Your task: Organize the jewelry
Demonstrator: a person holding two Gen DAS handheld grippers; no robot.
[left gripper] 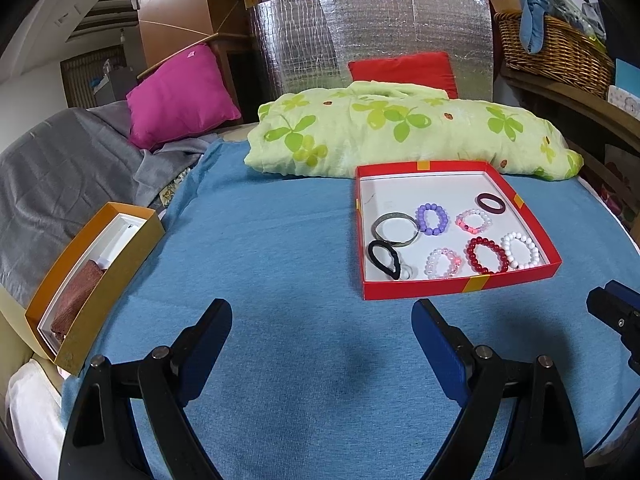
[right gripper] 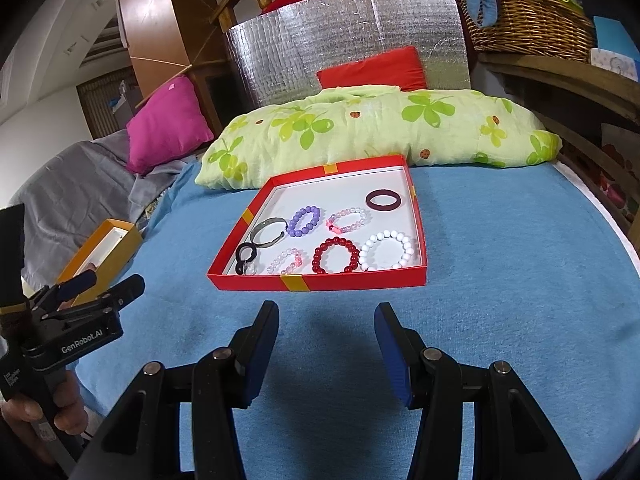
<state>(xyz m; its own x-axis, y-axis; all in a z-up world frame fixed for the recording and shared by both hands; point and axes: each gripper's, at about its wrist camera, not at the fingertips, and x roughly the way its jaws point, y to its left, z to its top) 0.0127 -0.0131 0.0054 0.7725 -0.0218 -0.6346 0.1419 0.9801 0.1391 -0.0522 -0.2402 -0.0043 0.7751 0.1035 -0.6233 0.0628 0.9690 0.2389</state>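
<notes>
Red tray holds beaded bracelets; orange box holds brown cloth; both tools' fingers apart, empty.

Shallow red box, lidless, flat on the blue cloth. Inside, lying flat: silver bangle, purple, red, white bead bracelets, dark ring.
</notes>
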